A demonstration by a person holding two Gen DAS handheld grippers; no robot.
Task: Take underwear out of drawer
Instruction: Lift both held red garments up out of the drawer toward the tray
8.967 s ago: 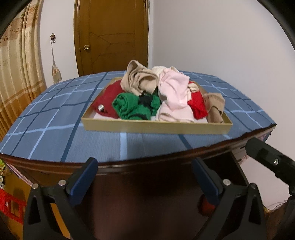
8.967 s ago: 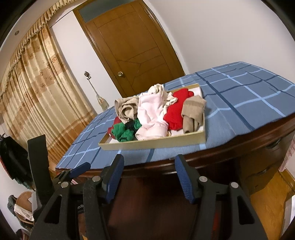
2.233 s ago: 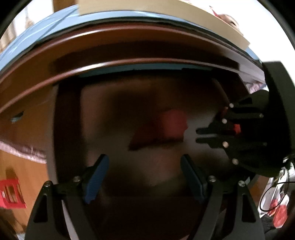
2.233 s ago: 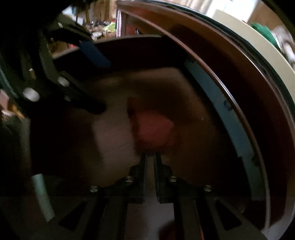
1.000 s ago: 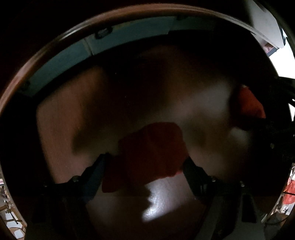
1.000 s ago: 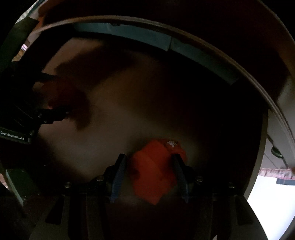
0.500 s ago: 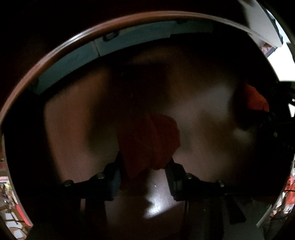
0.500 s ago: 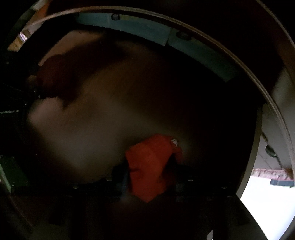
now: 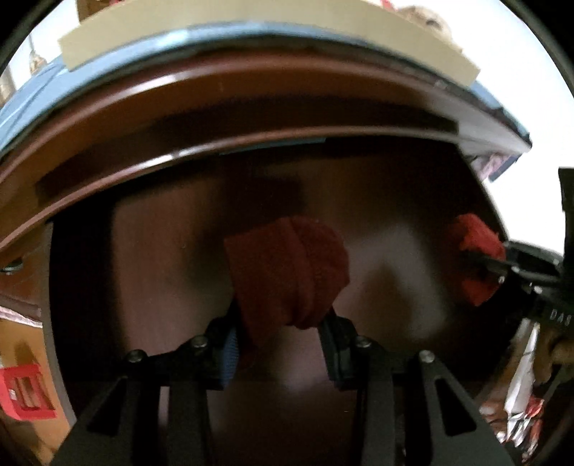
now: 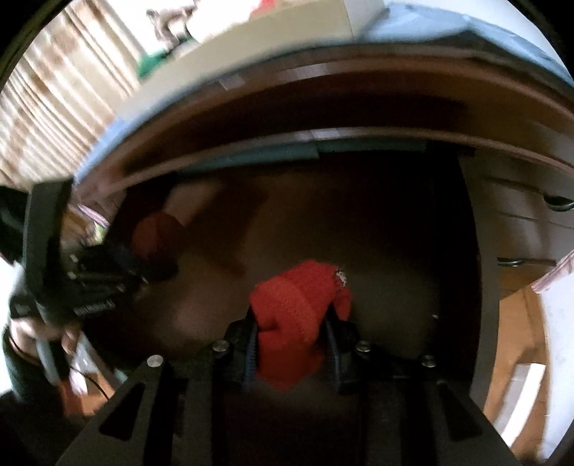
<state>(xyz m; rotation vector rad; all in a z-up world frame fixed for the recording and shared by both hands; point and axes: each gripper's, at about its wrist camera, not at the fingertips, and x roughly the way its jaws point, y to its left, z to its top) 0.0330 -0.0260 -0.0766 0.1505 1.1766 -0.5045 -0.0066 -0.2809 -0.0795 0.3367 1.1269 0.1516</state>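
There were two grippers, left and right; two red underwear pieces; one drawer; one tray.

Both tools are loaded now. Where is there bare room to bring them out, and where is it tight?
The drawer floor is bare between the dark red underwear in the left tool and the bright red underwear in the right tool. Tight overhead: the tabletop edge overhangs, and the tray above is piled with clothes.
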